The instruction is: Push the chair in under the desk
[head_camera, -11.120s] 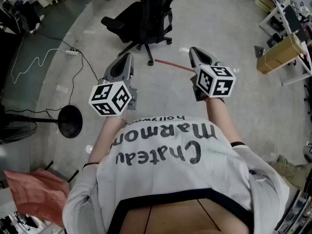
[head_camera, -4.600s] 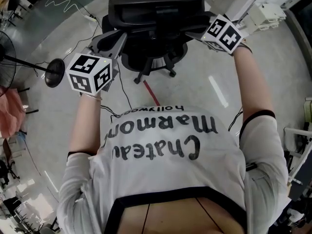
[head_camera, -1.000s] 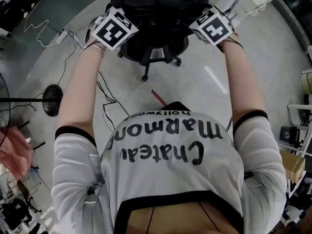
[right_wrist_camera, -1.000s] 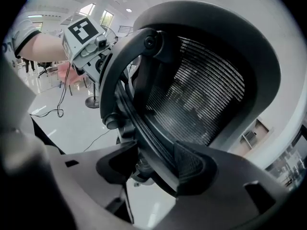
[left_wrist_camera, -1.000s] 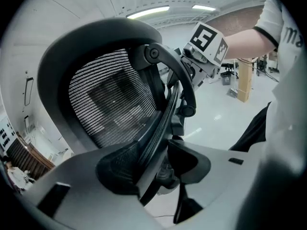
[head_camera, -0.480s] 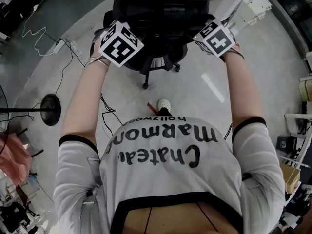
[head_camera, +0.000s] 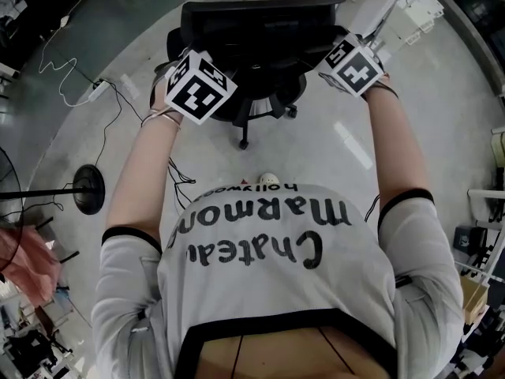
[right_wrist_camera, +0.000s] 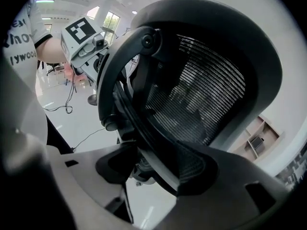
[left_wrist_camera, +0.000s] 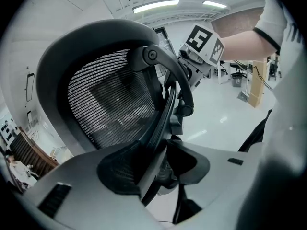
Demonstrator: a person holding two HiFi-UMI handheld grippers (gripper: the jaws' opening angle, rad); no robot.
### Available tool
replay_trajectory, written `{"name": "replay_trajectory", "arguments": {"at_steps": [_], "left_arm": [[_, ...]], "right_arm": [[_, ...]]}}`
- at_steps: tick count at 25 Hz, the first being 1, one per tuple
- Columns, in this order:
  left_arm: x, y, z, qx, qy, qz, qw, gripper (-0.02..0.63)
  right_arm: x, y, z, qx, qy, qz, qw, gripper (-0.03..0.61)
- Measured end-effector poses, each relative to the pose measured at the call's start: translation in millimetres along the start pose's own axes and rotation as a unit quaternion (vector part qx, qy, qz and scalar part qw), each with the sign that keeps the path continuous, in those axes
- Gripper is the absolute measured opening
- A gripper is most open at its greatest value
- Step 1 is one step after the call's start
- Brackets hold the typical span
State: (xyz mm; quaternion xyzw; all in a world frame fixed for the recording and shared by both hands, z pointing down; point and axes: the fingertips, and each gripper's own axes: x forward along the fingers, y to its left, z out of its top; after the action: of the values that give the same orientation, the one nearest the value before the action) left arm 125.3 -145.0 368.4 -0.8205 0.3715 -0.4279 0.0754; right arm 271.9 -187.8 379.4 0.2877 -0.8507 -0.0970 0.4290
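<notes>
Chair: black mesh office chair [head_camera: 260,34] on castors. It stands on the grey floor [head_camera: 339,144] straight ahead of the person, at top centre of the head view.
Backrest: upright [left_wrist_camera: 110,104], turned toward the person. Seat and star base lie beyond and below it. Its two side edges are each taken by one gripper.
Left gripper: [left_wrist_camera: 160,159] on the backrest's left edge, pointing forward and down. Its jaws have just been closing, with the backrest rim between them. The pads [left_wrist_camera: 117,172] press on the rim from both faces.
Right gripper: [right_wrist_camera: 153,164] on the backrest's right edge, same attitude. Jaws clamped on the rim, mesh against one pad and frame against the other.
Arms: both [head_camera: 390,140] stretched forward, hands about level with each other.
Shoe: pale toe [head_camera: 268,178] on the floor just behind the chair base.
Cable: black lead [head_camera: 170,168] on the floor left of the chair, with a power strip [head_camera: 99,88] further left.
Stand: round black base [head_camera: 87,189] well to the left, apart from the chair.
</notes>
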Motion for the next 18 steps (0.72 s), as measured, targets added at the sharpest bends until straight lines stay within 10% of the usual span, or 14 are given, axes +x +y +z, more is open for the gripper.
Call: {"name": "replay_trajectory", "arguments": {"at_steps": [18], "left_arm": [[75.7, 64.3, 31.4, 0.000, -0.013, 0.040, 0.9991, 0.187]], "right_arm": [[53.8, -91.2, -1.9, -0.010, -0.010, -0.002, 1.000, 0.256]]}}
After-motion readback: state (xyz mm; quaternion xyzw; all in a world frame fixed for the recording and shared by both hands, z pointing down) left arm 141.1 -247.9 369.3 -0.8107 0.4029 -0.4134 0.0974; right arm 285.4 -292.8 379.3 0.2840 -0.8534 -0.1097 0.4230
